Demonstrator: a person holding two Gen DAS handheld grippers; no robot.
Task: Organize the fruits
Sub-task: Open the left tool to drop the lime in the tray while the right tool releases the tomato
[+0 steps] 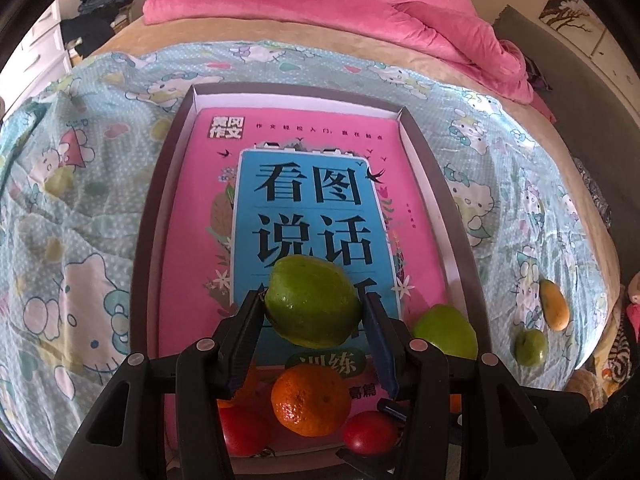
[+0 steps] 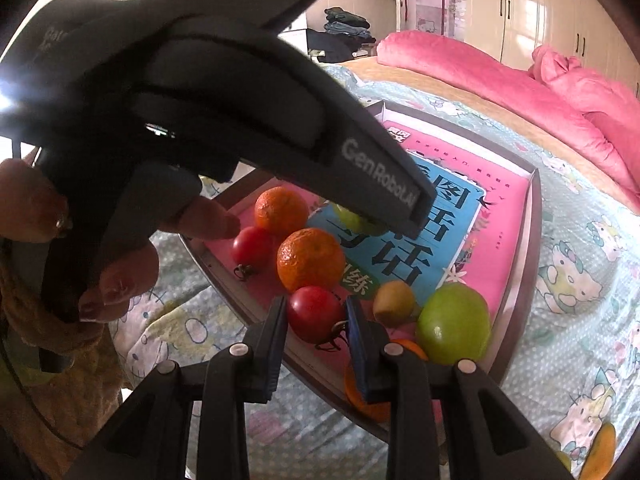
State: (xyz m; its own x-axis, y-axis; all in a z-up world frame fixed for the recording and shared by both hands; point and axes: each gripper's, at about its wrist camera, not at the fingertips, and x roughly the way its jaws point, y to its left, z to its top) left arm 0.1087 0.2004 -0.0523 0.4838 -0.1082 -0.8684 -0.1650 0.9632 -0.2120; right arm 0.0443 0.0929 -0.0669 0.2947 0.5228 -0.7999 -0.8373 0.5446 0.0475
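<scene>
The smooth, waxy-skinned green fruit (image 1: 313, 305) shows a faint sheen between matt black plastic gripper fingers (image 1: 245, 334) with dull blue ridged pads; the round orange citrus (image 1: 309, 399) has a dimpled, rough peel; the red tomato (image 2: 315, 313) is glossy and smooth; the pink-and-blue book cover (image 1: 312, 204) looks like coated, slightly shiny paper; the cartoon-printed pale blue bedsheet (image 1: 84, 216) is soft, wrinkled cloth; the pink quilt (image 1: 400, 12) looks plush and matt.

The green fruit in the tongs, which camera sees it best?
The left wrist view: the green fruit sits whole between the left tongs, above the tray. In the right wrist view, the other tool's body hides most of it.
</scene>
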